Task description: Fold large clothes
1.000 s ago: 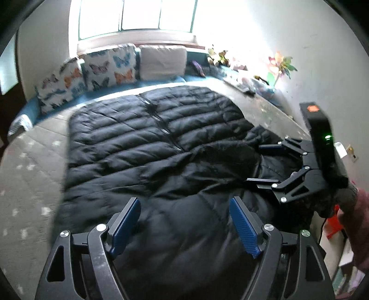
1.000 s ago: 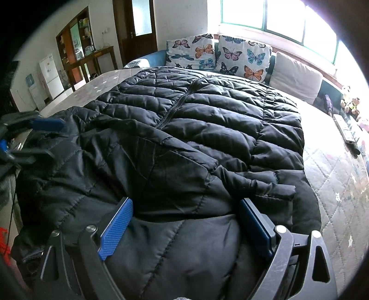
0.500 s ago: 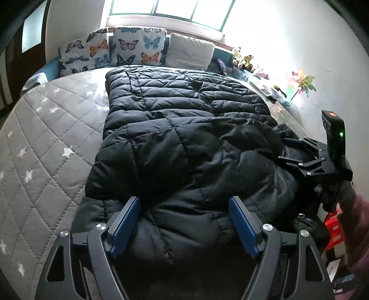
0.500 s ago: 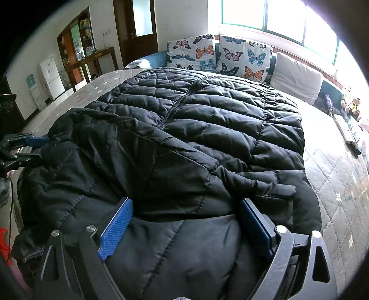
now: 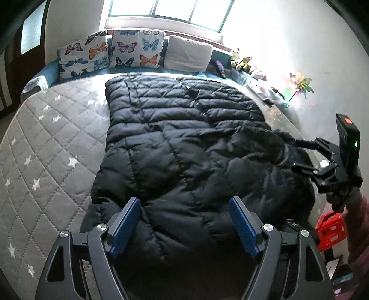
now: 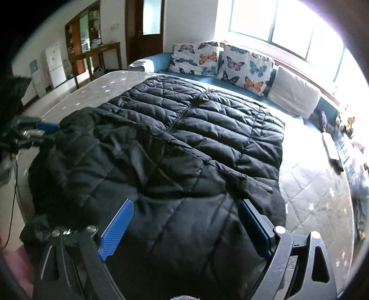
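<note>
1. The left tongs (image 5: 184, 227) stood apart, gripping nothing, over the near edge of the black puffer coat (image 5: 180, 157).
2. The right tongs (image 6: 184, 227) likewise stood apart and empty.
3. The coat lay on the bed (image 5: 46, 147), its near part already folded over the body.
4. Toward the pillows (image 5: 136, 52), the far half remained flat; further folds appeared outstanding.

window (image 5: 166, 10) bright | wall (image 5: 288, 41) white | mattress (image 5: 46, 143) grey | door (image 6: 147, 30) brown
</note>
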